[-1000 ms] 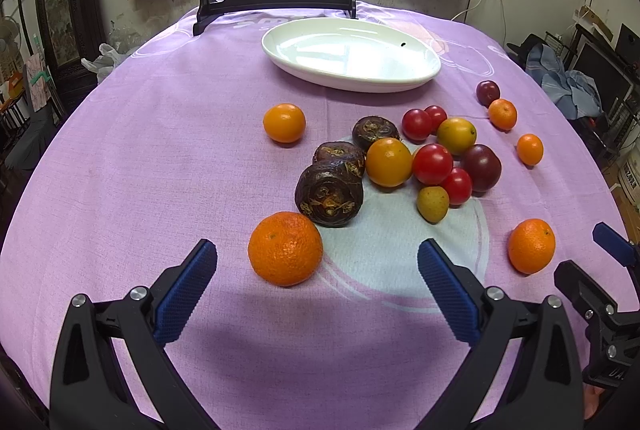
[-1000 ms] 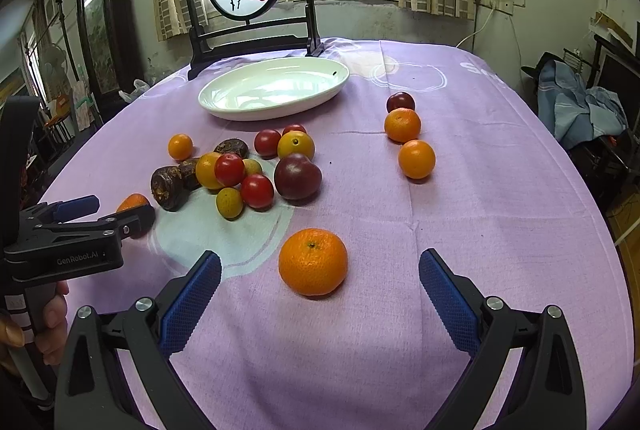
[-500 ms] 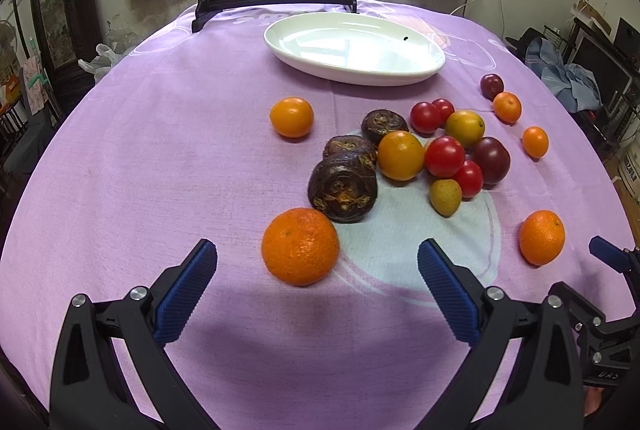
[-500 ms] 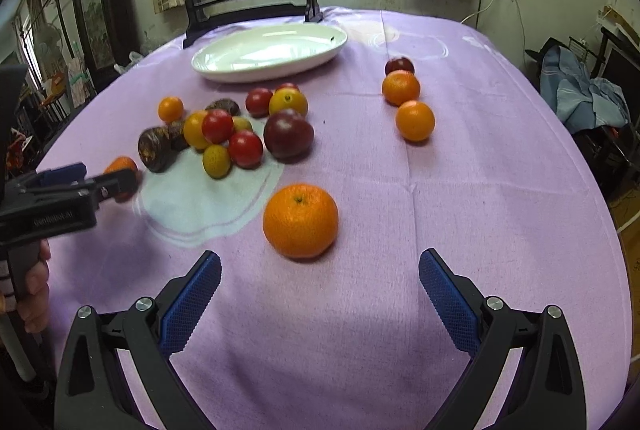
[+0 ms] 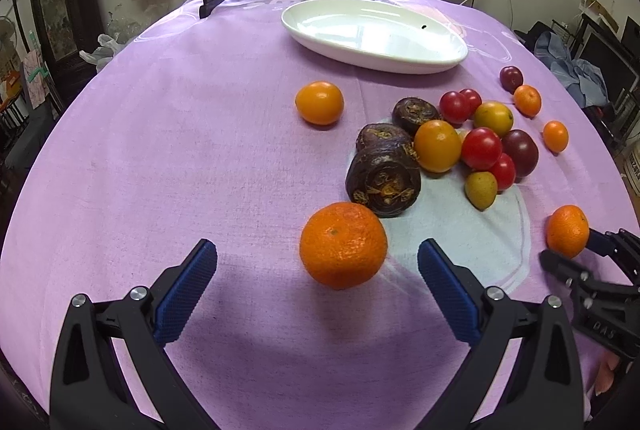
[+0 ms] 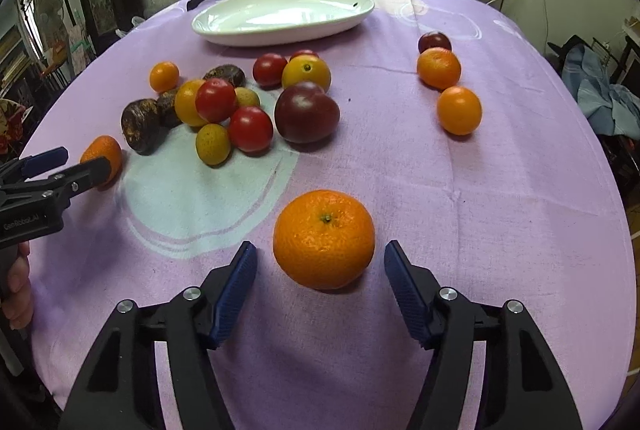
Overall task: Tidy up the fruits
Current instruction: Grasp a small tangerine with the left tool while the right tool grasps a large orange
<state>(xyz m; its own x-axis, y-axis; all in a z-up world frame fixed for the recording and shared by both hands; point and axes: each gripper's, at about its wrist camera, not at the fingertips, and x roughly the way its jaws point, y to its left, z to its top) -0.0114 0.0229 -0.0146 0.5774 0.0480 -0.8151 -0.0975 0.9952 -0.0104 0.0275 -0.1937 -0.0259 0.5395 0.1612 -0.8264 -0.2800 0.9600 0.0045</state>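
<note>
My right gripper [image 6: 320, 286], jaws just closing but clear of the round, firm, dimpled orange mandarin [image 6: 324, 239], should pinch its widest middle gently.

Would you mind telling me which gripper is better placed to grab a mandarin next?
Right, probably. The right gripper has just been closing around its mandarin, centred between the pads without touching. The left gripper stands wide, its mandarin off-centre.

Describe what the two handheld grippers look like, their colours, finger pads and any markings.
Both the left gripper and right gripper have black plastic frames with triangular cut-outs and silver screw heads. Their fingers carry blue ribbed pads. Seen from the right wrist camera, the left gripper's side bears pale lettering, too blurred to read surely. No cables or sleeves show.
</note>
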